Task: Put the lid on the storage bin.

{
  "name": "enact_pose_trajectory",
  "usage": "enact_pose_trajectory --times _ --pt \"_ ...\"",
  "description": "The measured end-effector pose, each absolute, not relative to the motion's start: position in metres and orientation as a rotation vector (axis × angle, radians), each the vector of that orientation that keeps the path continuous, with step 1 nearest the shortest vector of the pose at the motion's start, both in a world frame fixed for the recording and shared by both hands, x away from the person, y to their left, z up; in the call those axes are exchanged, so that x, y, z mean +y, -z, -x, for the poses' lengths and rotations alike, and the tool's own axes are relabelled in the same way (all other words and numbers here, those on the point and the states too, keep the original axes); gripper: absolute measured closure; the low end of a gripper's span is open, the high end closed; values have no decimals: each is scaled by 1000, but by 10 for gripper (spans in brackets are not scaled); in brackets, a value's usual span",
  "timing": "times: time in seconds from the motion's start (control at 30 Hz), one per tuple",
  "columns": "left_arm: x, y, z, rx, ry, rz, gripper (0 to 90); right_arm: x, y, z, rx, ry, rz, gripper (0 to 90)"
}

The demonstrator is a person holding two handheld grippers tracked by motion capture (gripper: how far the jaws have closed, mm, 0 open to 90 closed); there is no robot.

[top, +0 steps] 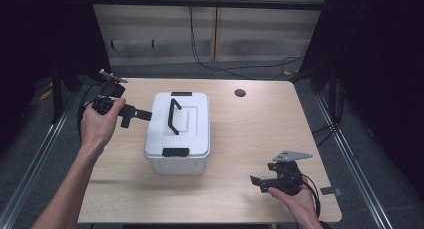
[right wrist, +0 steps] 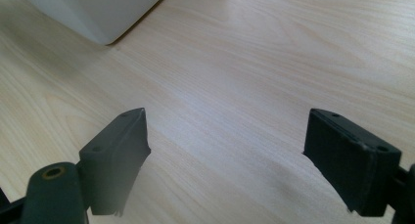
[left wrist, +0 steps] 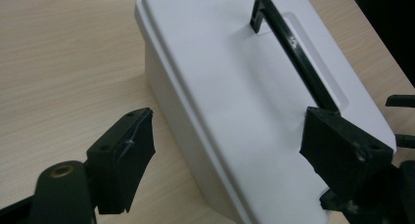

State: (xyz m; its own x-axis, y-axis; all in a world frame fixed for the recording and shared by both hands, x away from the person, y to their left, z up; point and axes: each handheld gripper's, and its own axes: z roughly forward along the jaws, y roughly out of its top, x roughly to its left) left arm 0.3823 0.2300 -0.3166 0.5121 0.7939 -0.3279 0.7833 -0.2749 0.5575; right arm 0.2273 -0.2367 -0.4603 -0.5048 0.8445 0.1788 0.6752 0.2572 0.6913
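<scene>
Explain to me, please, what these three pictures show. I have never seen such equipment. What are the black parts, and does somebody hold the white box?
A person sits at a wooden table and holds a hand tool with a two-jaw claw in each hand. No robot is here.

The high view looks down from above the person. The other two pictures come from small cameras riding on each claw, so the two black shapes at the bottom of those pictures are that claw's own jaws.

On the table stands a white box with a black handle on its lid and black latches.

The left claw is open, close to the box's side, gripping nothing. The right claw is open too, above bare wood near the table's front edge. Nobody holds the box.
</scene>
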Motion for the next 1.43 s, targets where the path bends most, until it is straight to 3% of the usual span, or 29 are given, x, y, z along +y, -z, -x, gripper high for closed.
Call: enact_pose_trajectory --times 0.37,0.93,1.37,1.4,1.43 --pt "259 332 -360 1251 -55 -2072 193 -237 460 -227 2298 -1085 -1420 158" --pt "307 388 -321 1233 -117 -2013 189 -237 461 -226 2232 -1145 -1434 159" --pt "317 433 -298 1250 -64 -2090 188 -237 462 -226 2233 -1117 -1435 168" --pt "314 436 -290 1242 -162 -2138 187 -236 464 -228 2231 -1103 -1431 180" --pt "314 436 -290 1242 -162 -2138 188 -236 464 -228 2231 -1103 -1431 180"
